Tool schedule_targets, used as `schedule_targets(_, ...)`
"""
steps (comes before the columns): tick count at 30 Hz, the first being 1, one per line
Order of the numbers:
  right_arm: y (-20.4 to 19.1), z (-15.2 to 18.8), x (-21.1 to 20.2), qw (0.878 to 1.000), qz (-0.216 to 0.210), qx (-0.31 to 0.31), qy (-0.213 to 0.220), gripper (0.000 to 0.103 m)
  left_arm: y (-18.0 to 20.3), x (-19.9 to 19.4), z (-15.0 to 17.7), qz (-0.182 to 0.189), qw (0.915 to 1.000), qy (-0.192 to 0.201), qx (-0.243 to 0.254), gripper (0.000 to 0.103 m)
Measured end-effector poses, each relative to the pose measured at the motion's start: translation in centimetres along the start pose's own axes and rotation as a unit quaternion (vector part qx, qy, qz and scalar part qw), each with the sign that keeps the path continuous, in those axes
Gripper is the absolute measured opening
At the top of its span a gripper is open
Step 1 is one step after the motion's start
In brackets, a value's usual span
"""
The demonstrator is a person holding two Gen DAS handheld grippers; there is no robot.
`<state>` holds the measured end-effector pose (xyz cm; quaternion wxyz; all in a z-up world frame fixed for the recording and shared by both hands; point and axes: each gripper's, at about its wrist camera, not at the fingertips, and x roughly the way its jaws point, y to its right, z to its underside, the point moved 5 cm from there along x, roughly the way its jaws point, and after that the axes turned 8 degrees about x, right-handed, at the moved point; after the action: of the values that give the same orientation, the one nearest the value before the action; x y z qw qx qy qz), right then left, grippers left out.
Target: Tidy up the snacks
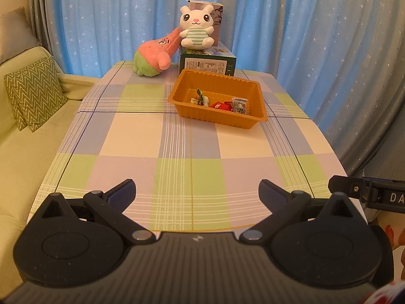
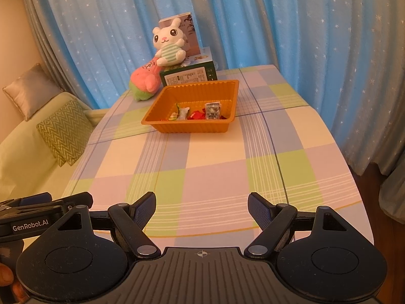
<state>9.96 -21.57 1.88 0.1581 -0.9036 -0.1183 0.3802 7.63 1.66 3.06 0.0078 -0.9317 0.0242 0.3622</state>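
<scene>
An orange plastic tray point(image 1: 260, 101) stands on the checked tablecloth toward the far side of the table; it also shows in the right wrist view point(image 2: 157, 119). Several wrapped snacks lie inside it: a green-white packet point(image 1: 201, 97), red packets point(image 1: 221, 105) and a clear packet point(image 1: 240, 105). My left gripper point(image 1: 197, 190) is open and empty over the near table edge, well short of the tray. My right gripper point(image 2: 201, 202) is open and empty, also near the front edge. The left gripper's body point(image 2: 38, 212) shows at the right wrist view's left edge.
A white rabbit plush point(image 1: 197, 26) sits on a green box point(image 1: 207, 64) behind the tray, with a tall box behind it. A pink-green plush point(image 1: 154, 55) leans beside it. A sofa with cushions point(image 1: 34, 93) lies left. Blue curtains hang behind.
</scene>
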Motion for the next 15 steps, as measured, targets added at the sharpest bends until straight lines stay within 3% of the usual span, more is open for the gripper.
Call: schedule_targets(15, 0.04, 0.01, 0.02, 1.0, 0.0, 0.001, 0.0, 0.079, 0.17, 0.02, 0.02, 0.001, 1.0, -0.001, 0.001, 0.102)
